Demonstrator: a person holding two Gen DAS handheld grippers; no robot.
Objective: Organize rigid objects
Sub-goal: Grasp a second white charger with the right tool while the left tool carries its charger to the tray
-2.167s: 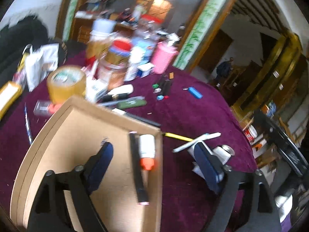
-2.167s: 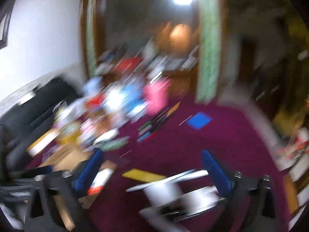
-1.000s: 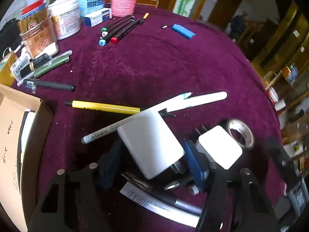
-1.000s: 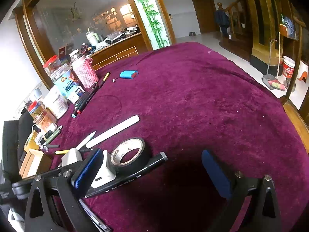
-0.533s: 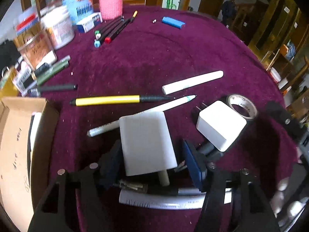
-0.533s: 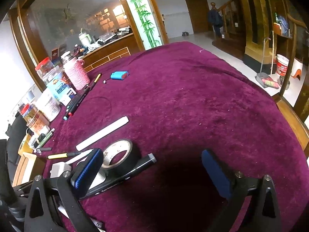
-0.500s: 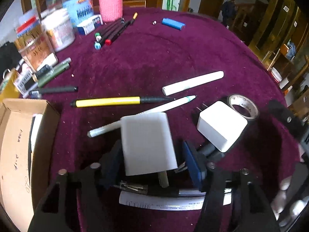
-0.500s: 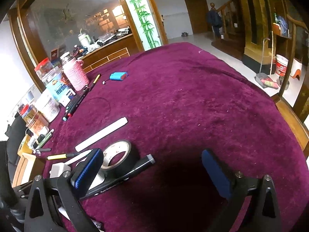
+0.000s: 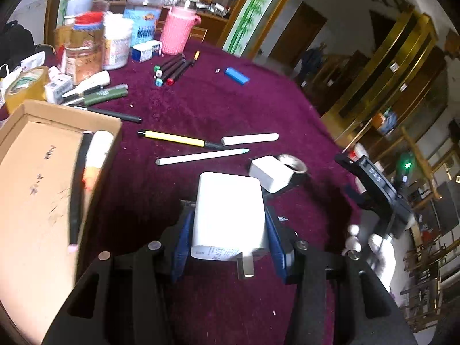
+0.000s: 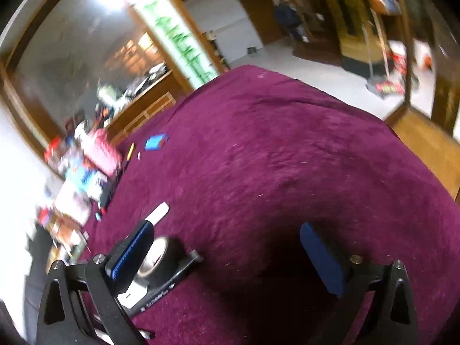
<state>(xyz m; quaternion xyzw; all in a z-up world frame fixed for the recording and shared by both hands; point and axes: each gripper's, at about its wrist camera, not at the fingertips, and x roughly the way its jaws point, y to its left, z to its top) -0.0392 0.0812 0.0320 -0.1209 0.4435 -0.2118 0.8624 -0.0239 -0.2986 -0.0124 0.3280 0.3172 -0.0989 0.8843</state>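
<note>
Jaws of the left gripper (image 9: 228,237) have just closed on the white rectangular plug charger (image 9: 228,215) — lifted off the burgundy cloth, bound, likely, for the open cardboard box (image 9: 34,178); the right gripper (image 10: 227,256) gapes wide — empty.

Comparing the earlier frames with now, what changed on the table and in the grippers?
The left gripper closed on the large white charger and lifted it off the pile toward the cardboard box; it is now clamped between the pads. The right gripper swung aside, open and empty. The small white charger, tape roll, yellow pen and white pens stayed on the purple cloth.
</note>
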